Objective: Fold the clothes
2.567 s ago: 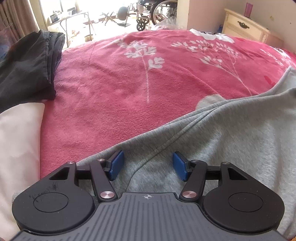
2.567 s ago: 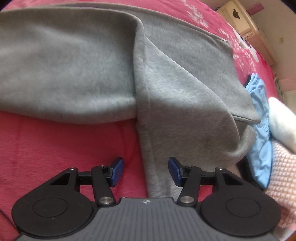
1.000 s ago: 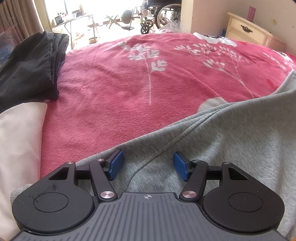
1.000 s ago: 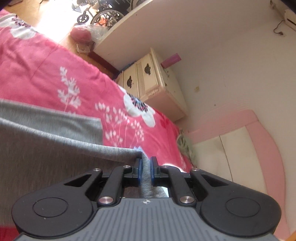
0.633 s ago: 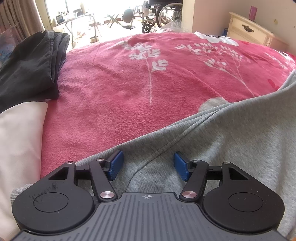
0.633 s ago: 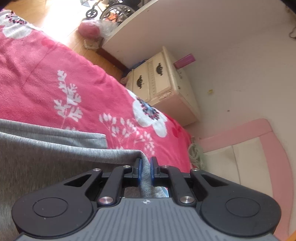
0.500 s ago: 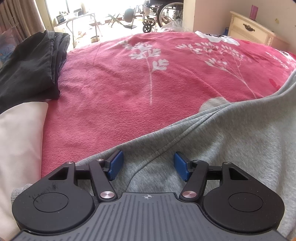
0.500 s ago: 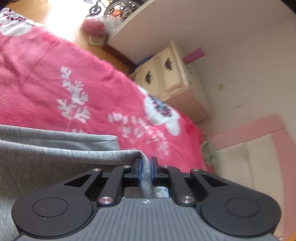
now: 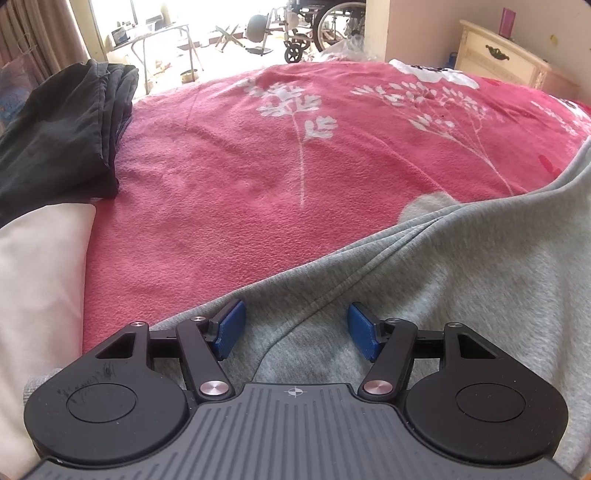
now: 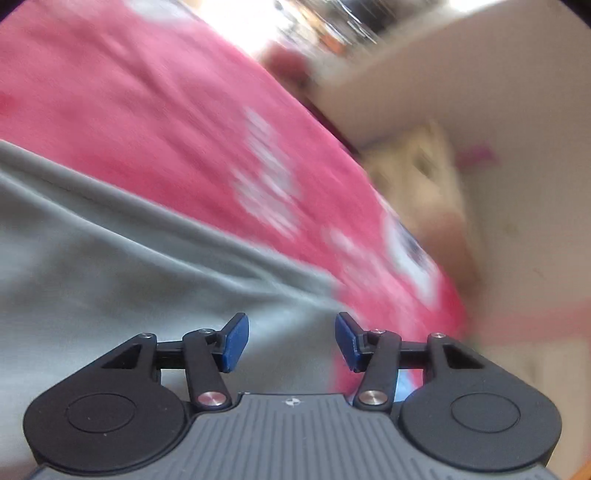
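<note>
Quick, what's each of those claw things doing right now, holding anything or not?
Left gripper: open, holding nothing, over the grey garment.
Right gripper: jaws opening, pads clear of the grey garment, gripping nothing.

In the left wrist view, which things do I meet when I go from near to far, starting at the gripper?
Left gripper → grey garment → pink floral blanket → wheelchair in the bright room behind.
</note>
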A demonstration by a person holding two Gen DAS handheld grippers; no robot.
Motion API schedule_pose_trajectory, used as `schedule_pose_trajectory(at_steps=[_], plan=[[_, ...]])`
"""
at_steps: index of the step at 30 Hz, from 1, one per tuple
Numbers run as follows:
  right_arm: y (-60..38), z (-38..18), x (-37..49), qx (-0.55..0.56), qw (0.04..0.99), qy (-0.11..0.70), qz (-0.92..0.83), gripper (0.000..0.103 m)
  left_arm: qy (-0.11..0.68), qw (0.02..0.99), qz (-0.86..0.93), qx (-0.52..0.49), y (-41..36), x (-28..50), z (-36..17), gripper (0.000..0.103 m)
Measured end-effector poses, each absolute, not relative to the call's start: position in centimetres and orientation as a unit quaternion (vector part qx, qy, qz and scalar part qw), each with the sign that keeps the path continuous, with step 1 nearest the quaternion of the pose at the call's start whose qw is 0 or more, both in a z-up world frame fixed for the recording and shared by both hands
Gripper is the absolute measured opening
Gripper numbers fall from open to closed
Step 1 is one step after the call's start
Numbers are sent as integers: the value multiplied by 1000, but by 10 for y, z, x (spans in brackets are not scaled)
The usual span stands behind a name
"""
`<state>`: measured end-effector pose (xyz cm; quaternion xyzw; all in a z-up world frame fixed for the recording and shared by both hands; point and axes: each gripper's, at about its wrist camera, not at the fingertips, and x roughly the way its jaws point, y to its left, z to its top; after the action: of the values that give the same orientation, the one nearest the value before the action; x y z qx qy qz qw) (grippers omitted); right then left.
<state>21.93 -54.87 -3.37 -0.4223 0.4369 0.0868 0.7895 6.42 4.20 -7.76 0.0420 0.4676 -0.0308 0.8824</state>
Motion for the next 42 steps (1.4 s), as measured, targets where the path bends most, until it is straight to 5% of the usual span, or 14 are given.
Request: schedule_pose_trajectory(at_steps=[17, 20, 23, 34, 42], plan=[[-457, -86, 227, -564, 589, 474, 332, 47, 464, 884, -38, 44, 43, 64, -79, 64], [-452, -87, 221, -559, 582, 487, 336, 18, 462, 885, -38, 43, 43, 63, -79, 64], [-453, -89, 205, -570, 596, 464, 325, 4, 461, 885, -38, 44, 43, 62, -79, 64], [-444, -64, 199, -606, 653, 386, 240, 2, 460, 886, -37, 43, 44, 61, -80, 64], [-437, -102, 210, -614, 648, 393, 221, 7, 454, 889, -37, 41, 44, 59, -80, 64]])
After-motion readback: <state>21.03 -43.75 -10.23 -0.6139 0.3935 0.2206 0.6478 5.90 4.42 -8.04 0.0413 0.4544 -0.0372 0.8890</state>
